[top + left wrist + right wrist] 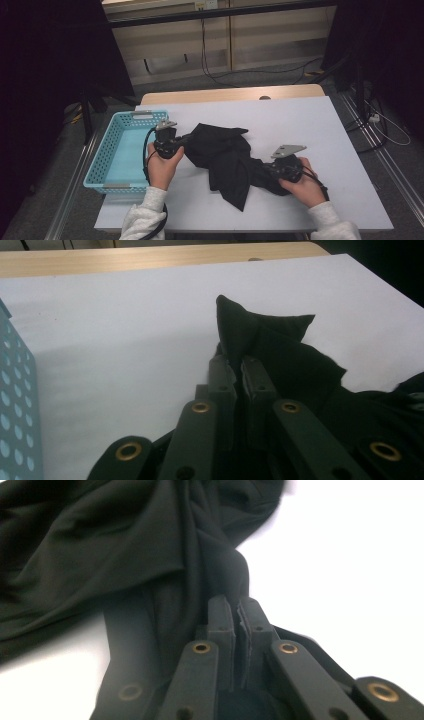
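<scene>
Being pinched thinly at opposite edges by the closed left gripper (186, 140) and right gripper (263, 169), the black cloth (225, 157) is risking being pulled free

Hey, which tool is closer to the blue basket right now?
Left. The left tool sits just beside the blue basket, pinching the black cloth. The right tool grips the cloth's far end, across it from the basket.

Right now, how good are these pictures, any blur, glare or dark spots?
High view: dim, both upper corners black, the black cloth loses its folds. Left gripper view: the table evenly lit, the fingers soft up close. Right gripper view: the table washed out to white, the cloth's folds readable, the near edges blurred.
</scene>
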A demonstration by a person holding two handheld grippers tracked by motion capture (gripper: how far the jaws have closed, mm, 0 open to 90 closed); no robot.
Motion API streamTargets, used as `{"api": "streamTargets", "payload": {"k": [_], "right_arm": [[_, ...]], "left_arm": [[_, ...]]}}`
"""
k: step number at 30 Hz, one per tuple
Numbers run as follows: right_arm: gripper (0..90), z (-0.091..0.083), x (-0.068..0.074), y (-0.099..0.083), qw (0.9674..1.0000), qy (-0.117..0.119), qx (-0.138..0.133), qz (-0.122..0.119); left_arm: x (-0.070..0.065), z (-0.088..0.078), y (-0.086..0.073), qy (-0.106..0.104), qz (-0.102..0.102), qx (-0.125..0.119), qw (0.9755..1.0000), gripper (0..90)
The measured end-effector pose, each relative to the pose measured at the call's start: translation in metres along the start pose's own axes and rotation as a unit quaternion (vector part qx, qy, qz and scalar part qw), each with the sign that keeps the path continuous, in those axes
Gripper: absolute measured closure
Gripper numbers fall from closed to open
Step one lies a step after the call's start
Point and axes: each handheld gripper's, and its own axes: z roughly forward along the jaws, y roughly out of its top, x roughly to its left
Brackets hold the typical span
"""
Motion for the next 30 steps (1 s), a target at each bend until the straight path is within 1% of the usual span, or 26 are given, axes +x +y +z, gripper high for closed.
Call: {"api": "streamTargets", "payload": {"k": [1, 2, 4, 7, 9, 11, 12, 13, 14, 18, 19, 20, 21, 22, 24, 26, 28, 30], "right_arm": [[85.9, -0.003, -0.003, -0.002, 1.0, -0.002, -0.002, 0.003], [85.1, -0.007, -0.007, -0.004, 0.9999, 0.001, -0.011, 0.012], [84.0, -0.007, -0.01, -0.002, 0.9992, -0.004, -0.035, 0.017], [70.9, 0.0, -0.006, 0.009, 0.9984, -0.008, -0.054, 0.016], [64.0, 0.008, -0.004, 0.018, 0.998, -0.012, -0.061, 0.014], [62.9, 0.016, -0.001, 0.025, 0.998, -0.011, -0.061, 0.011], [59.5, 0.02, -0.001, 0.027, 0.998, -0.01, -0.061, 0.01], [54.2, 0.023, 0.0, 0.028, 0.9981, -0.012, -0.059, 0.015], [51.5, 0.026, 0.0, 0.03, 0.9981, -0.015, -0.055, 0.022], [48.8, 0.036, 0.0, 0.034, 0.9972, -0.014, -0.059, 0.043], [48.8, 0.039, 0.0, 0.035, 0.9969, -0.018, -0.06, 0.048], [48.9, 0.041, 0.0, 0.036, 0.996, -0.031, -0.061, 0.057], [49.4, 0.042, -0.001, 0.036, 0.9953, -0.039, -0.065, 0.061], [50.2, 0.044, -0.002, 0.037, 0.9947, -0.039, -0.066, 0.067], [50.3, 0.048, -0.004, 0.039, 0.9945, -0.046, -0.063, 0.07], [50.8, 0.053, -0.006, 0.041, 0.9944, -0.039, -0.064, 0.075], [50.7, 0.059, -0.006, 0.042, 0.9948, -0.039, -0.057, 0.076], [51.7, 0.064, -0.006, 0.045, 0.9958, -0.036, -0.052, 0.066]], "left_arm": [[0.0, 0.001, -0.001, -0.001, 0.0, 0.002, 1.0, 85.6], [0.0, 0.002, -0.001, -0.001, -0.001, 0.002, 1.0, 85.6], [0.0, 0.004, -0.002, 0.001, 0.0, 0.007, 1.0, 85.6], [-0.001, 0.004, -0.003, 0.002, 0.002, 0.01, 0.9999, 85.6], [-0.002, 0.003, -0.005, 0.002, 0.002, 0.01, 0.9999, 85.6], [-0.001, 0.003, -0.006, 0.005, 0.002, 0.013, 0.9999, 85.6], [0.0, 0.003, -0.006, 0.004, 0.003, 0.013, 0.9999, 85.6], [0.001, 0.003, -0.007, 0.005, 0.004, 0.014, 0.9999, 85.6], [0.001, 0.003, -0.006, 0.006, 0.003, 0.014, 0.9999, 85.6], [-0.001, 0.001, -0.007, 0.005, 0.003, 0.013, 0.9999, 85.7], [-0.001, 0.001, -0.007, 0.005, 0.003, 0.013, 0.9999, 85.6], [-0.001, 0.001, -0.007, 0.005, 0.002, 0.013, 0.9999, 85.7], [-0.001, 0.0, -0.007, 0.005, 0.003, 0.012, 0.9999, 85.6], [-0.001, 0.0, -0.007, 0.004, 0.003, 0.011, 0.9999, 85.6], [-0.001, -0.001, -0.007, 0.007, 0.005, 0.012, 0.9999, 85.6], [0.0, 0.0, -0.009, 0.006, 0.003, 0.014, 0.9999, 85.6], [-0.001, 0.001, -0.009, 0.006, 0.002, 0.016, 0.9999, 85.6], [-0.002, 0.002, -0.009, 0.002, 0.003, 0.017, 0.9999, 85.6]]}}
